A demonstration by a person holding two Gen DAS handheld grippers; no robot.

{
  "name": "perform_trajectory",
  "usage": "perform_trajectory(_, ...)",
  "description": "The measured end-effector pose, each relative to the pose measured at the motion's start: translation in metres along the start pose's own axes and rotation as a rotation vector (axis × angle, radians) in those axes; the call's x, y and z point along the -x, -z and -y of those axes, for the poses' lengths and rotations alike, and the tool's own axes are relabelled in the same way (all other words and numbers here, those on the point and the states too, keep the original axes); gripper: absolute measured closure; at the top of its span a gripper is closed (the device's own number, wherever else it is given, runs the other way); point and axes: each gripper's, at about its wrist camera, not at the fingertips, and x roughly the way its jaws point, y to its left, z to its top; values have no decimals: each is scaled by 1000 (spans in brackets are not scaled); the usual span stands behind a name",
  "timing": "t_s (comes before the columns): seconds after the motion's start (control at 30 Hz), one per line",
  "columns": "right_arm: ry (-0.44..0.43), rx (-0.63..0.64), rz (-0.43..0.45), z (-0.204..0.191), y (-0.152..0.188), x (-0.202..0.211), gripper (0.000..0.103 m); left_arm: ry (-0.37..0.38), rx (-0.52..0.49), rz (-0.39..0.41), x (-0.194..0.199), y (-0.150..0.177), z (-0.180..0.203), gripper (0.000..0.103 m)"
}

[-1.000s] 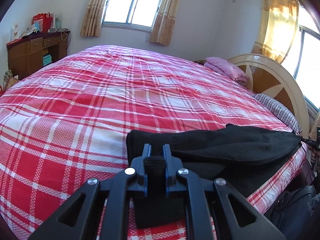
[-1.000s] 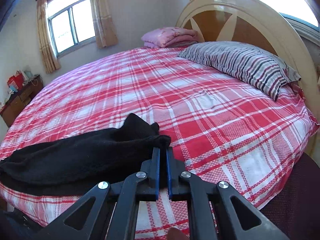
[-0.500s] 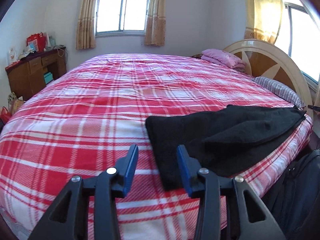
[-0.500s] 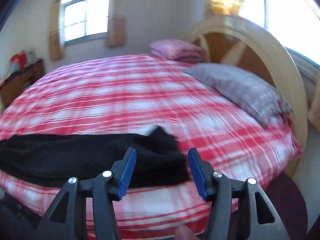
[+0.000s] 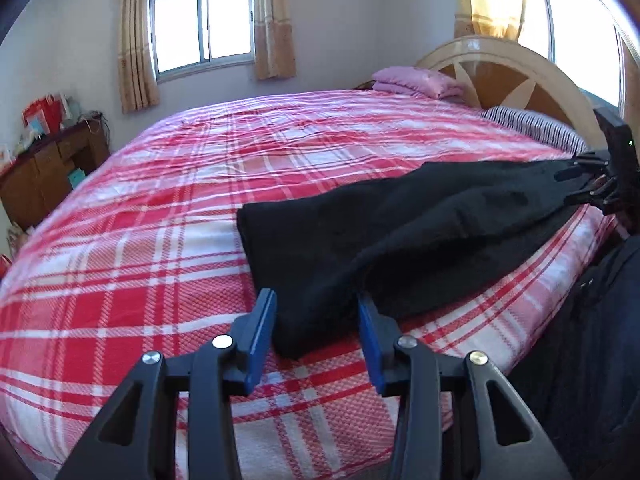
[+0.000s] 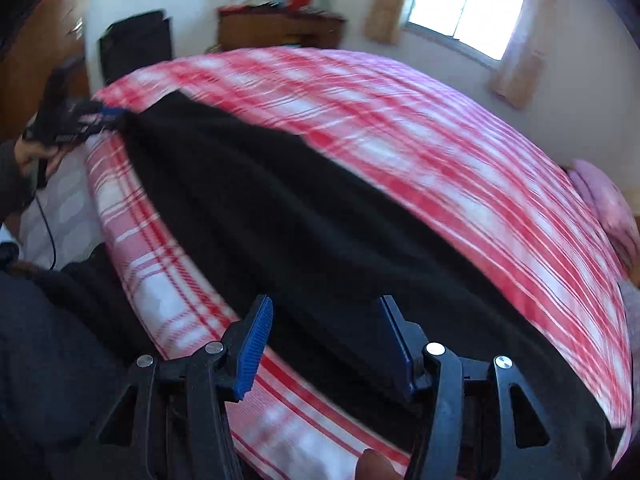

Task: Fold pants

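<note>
Black pants (image 5: 400, 232) lie folded lengthwise along the near edge of the red plaid bed (image 5: 160, 220). My left gripper (image 5: 316, 332) is open, its blue pads on either side of the pants' near left corner, holding nothing. My right gripper (image 6: 326, 340) is open and empty just above the pants (image 6: 300, 220) at their other end. The right gripper also shows in the left wrist view (image 5: 588, 184) at the pants' far end. The left gripper shows in the right wrist view (image 6: 100, 116) at the far end of the pants.
A striped pillow (image 5: 532, 128) and folded pink bedding (image 5: 416, 80) lie by the wooden headboard (image 5: 516, 76). A wooden dresser (image 5: 44, 168) stands at the left wall. A dark bag (image 5: 592, 340) sits beside the bed's near right edge.
Both grippers let go of the pants and opened. The right gripper has swung round to look along the pants toward the left gripper. The left gripper has closed in on the pants' corner.
</note>
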Motion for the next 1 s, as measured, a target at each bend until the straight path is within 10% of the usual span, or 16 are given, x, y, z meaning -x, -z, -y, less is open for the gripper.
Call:
perform_trajectory(0.13,12,67,-30,-20,-13,-29,48,-53,-24,12,-3,-7,5,74)
perform_trajectory(0.27,27,88,-70,-21,-14,-46,88,-84,-42,22,-5,-17,6,79)
perform_trajectory(0.4,10,88,-71,-17,-13,-40,98,-81,-20,36,-6,-25,1,79)
perform_trajectory(1.0,-33,71,-99,-27,1,-35,101,-104,-134,84,-6,-1,5,85)
